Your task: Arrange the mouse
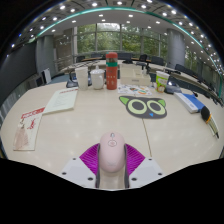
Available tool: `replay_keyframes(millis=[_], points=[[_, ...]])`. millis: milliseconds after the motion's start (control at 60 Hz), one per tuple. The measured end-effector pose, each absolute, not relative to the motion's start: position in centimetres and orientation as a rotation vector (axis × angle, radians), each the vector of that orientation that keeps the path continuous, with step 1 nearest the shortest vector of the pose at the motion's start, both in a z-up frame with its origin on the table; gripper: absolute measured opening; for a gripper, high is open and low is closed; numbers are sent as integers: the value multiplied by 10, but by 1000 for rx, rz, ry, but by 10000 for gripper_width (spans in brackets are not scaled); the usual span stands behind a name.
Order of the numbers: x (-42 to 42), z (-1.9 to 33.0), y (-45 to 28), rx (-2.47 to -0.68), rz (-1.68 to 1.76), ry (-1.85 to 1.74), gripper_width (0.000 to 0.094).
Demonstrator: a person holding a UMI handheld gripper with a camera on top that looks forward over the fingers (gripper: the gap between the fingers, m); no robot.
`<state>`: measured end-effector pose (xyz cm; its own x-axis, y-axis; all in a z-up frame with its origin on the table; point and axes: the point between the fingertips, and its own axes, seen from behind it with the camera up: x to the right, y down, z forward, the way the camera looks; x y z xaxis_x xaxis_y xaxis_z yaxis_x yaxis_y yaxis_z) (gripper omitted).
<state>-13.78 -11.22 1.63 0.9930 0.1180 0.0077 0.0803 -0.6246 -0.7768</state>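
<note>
A pale pink computer mouse (112, 153) sits between my two fingers, its nose pointing away over the white table (90, 120). My gripper (112, 160) is shut on the mouse, with the purple pads (91, 157) pressing its left and right sides. A mouse mat with an owl-face print (143, 105) lies on the table well beyond the fingers, to the right of centre. The mouse's underside is hidden, so I cannot tell whether it touches the table.
Cups and a red-topped bottle (111, 70) stand at the back centre. A green cup (162, 80) stands back right. Papers (60, 100) and a leaflet (28, 128) lie left. A dark cable and device (207, 115) lie at the right. Office chairs stand beyond.
</note>
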Motion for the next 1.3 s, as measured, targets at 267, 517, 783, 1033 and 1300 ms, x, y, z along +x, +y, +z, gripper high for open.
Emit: replay_keyframes(millis=[267,517,783,1033,1300], points=[[-102,159,5,-2007,136,-161,319],[-30,83,110,-2095,96,-140,318],[-1,-7,130,-2246,126,-45,414],[8,21,107,-2248,68,-66,847],[4,134,-16,-2233,-19,-62,856]])
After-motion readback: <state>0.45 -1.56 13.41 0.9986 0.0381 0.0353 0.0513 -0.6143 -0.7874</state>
